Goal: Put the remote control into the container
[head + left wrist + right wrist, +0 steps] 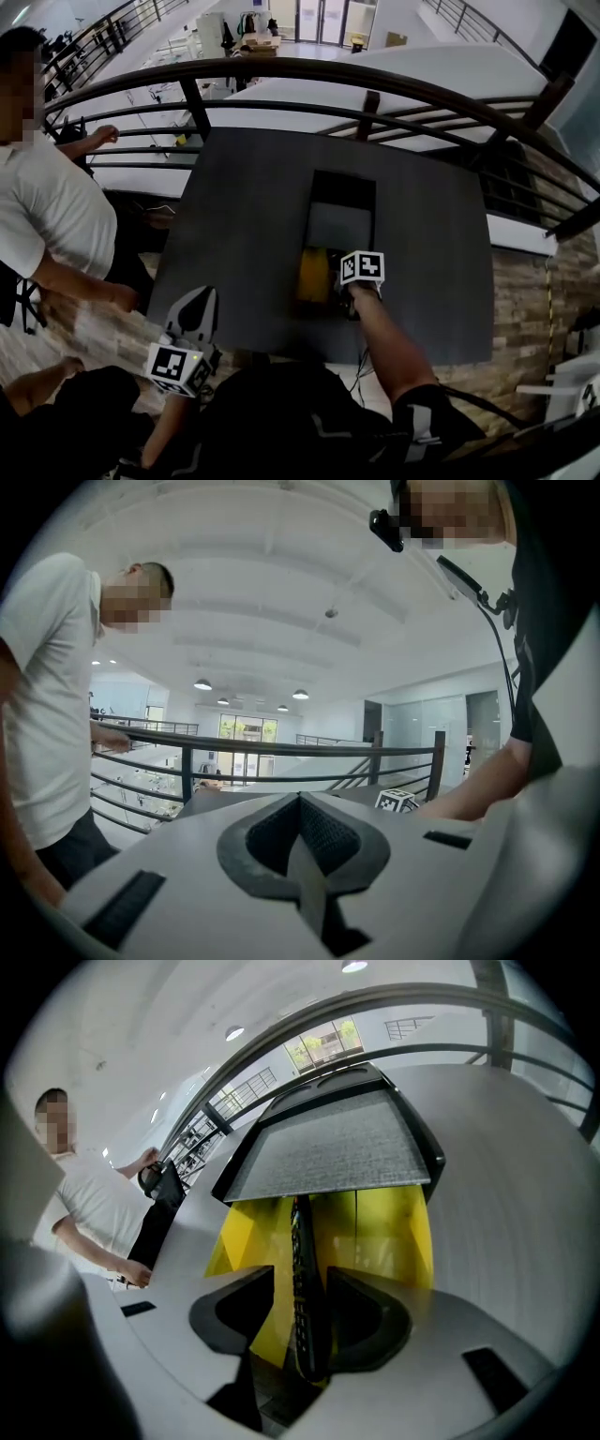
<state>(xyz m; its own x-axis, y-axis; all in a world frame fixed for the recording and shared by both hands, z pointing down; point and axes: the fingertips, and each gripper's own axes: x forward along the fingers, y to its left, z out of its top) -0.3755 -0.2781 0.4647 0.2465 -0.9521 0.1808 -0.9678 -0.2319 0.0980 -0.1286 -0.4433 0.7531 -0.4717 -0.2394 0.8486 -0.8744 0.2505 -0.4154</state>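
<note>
Right claw [300, 1279] spread, pointing steeply down; remote [302, 1288] stands on its long edge between the jaws. Clear gap at the left jaw, the right jaw close alongside, no pinch visible. Remote's lower part sits inside the yellow container [394, 1227], button face toward the left jaw. Container stands on the bench [244, 234], about mid-width and toward the near edge. Just beyond it, touching or nearly so, a dark-rimmed grey tray [328, 1147] runs toward the bench's middle. In the head view the right claw's marker cube overlaps the container's right side and the bare forearm comes in from the near edge. Left claw [302, 803] pressed together, nothing in it, held about level over the bench's near left corner, well apart from the container. Curved dark railing [375, 84] beyond the far edge. A person in a white shirt [47, 206] stands off the bench's left edge, one hand on the railing.
</note>
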